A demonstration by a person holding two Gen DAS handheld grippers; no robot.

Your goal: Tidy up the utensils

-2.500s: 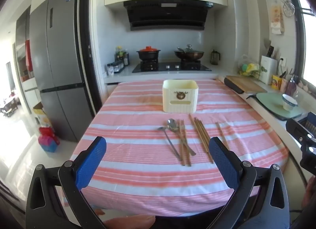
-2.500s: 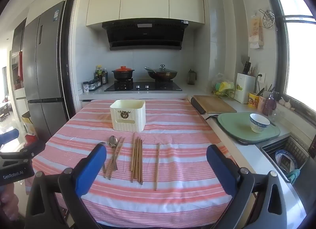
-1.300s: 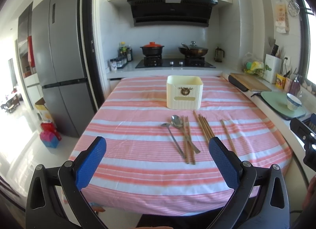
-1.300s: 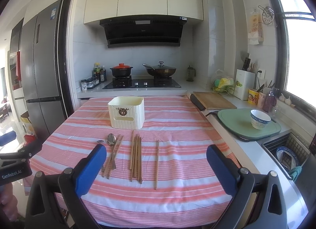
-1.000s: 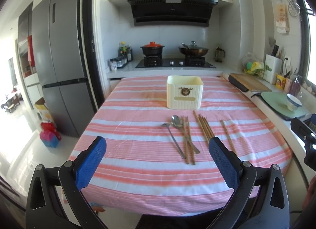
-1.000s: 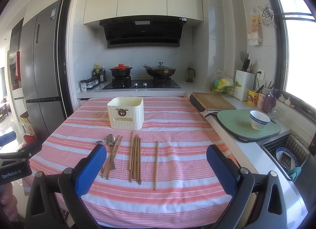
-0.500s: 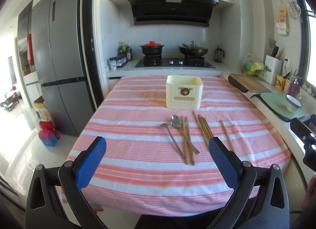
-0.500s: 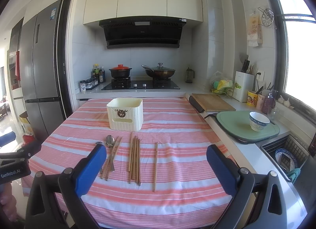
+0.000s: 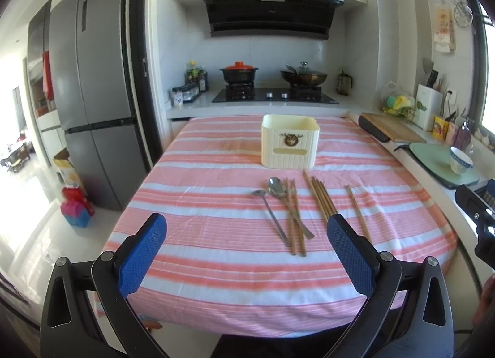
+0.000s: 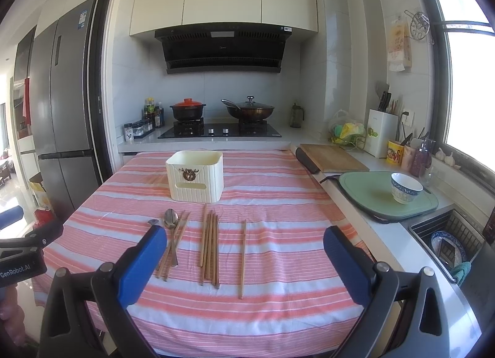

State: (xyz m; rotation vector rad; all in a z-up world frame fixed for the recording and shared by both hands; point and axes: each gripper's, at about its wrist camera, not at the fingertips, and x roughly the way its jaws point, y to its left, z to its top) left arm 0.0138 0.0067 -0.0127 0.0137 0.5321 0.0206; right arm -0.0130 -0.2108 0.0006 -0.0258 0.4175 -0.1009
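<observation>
A cream utensil holder (image 9: 290,145) (image 10: 195,179) stands upright on the pink striped tablecloth (image 9: 216,234) (image 10: 278,203). In front of it lie two metal spoons (image 9: 277,189) (image 10: 171,219), a pair of wooden chopsticks crossing them, a bundle of several chopsticks (image 9: 320,198) (image 10: 210,243) and one single chopstick (image 9: 357,212) (image 10: 243,257). My left gripper (image 9: 246,239) is open, held above the near table edge with nothing between its blue pads. My right gripper (image 10: 244,245) is open too, short of the chopsticks and empty.
A counter on the right holds a wooden cutting board (image 10: 332,157), a green tray (image 10: 365,188) with a bowl (image 10: 405,187), a knife block and a sink with dishes. A stove with two pots stands behind the table. A grey fridge (image 9: 89,110) is on the left.
Both views have shifted only slightly; the table and holder sit a little lower and closer than 2.5 s ago. Both grippers stay open and the utensils lie where they were.
</observation>
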